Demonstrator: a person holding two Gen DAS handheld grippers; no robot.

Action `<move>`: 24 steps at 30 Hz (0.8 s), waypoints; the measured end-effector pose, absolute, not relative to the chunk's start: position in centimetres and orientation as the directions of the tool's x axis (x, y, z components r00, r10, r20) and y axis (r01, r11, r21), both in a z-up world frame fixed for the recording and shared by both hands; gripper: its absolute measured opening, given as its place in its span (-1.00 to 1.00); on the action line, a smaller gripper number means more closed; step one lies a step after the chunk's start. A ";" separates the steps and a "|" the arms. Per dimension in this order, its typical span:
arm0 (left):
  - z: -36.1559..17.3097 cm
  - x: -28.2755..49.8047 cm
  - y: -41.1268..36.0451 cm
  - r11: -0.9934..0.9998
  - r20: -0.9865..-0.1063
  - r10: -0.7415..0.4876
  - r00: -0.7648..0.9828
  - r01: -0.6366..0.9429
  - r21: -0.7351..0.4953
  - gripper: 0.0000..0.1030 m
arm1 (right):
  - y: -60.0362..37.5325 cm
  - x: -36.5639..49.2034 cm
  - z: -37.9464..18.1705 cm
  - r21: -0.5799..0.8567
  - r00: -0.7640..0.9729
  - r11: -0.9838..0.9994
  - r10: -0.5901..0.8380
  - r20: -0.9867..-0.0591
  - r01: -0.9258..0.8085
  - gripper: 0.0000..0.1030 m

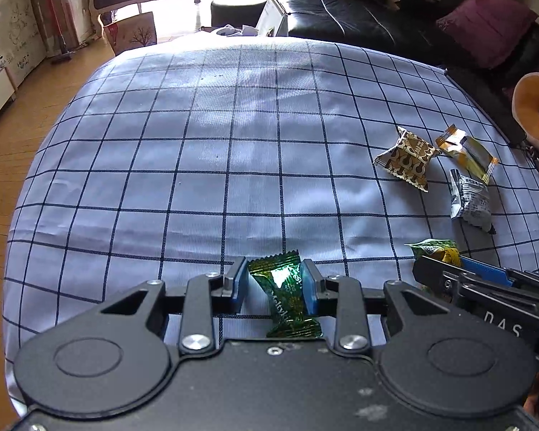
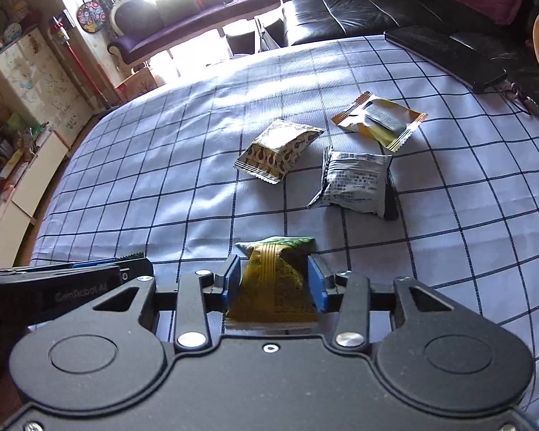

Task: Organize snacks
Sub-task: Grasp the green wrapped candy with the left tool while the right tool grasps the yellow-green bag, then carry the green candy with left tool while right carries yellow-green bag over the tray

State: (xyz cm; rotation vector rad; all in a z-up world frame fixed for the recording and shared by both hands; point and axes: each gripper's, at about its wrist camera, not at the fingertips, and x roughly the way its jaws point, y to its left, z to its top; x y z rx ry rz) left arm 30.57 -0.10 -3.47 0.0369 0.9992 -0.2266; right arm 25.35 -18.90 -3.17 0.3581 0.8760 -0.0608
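Observation:
My left gripper (image 1: 273, 273) is shut on a dark green candy (image 1: 287, 287); the twisted wrapper stands between the blue pads just above the checked cloth (image 1: 233, 143). To its right, my right gripper (image 2: 273, 273) stands open around a yellow-green snack packet (image 2: 273, 287), which rests on the cloth (image 2: 161, 179) and fills most of the gap. In the left wrist view the right gripper's fingers (image 1: 449, 276) sit over that packet (image 1: 434, 248). Seen from the right wrist, the left gripper's fingers (image 2: 125, 269) enter at the left edge.
Beyond the right gripper lie a brown patterned packet (image 2: 278, 151), an orange-gold packet (image 2: 381, 120) and a silver packet (image 2: 354, 186). A black flat device (image 2: 445, 55) lies at the far right edge. A black sofa (image 1: 341, 10) stands behind; wooden floor (image 1: 18, 143) is at the left.

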 end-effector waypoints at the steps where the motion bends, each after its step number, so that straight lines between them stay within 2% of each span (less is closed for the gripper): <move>1: -3.5 30.5 -0.1 0.976 -0.835 -0.172 0.522 0.206 -0.072 -0.36 | -18.8 25.4 -3.2 0.272 0.643 0.943 0.087 -0.761 0.194 0.00; 5: -3.5 30.4 -0.3 0.977 -0.831 -0.168 0.530 0.199 -0.070 -0.37 | -18.0 25.2 -3.2 0.215 0.651 0.963 0.059 -0.757 0.162 0.00; 9: -3.2 30.3 -0.1 0.977 -0.831 -0.177 0.528 0.194 -0.085 -0.44 | -17.5 24.9 -3.1 0.156 0.663 0.978 0.027 -0.748 0.136 -0.15; 17: -0.8 27.6 0.9 0.978 -0.827 -0.183 0.532 0.183 -0.099 -0.44 | -18.3 22.2 -1.3 0.193 0.683 0.973 0.055 -0.728 0.127 -0.18; 24: 1.6 21.6 1.8 0.975 -0.825 -0.191 0.532 0.202 -0.095 -0.44 | -19.3 16.9 0.9 0.213 0.706 0.971 0.075 -0.705 0.110 -0.18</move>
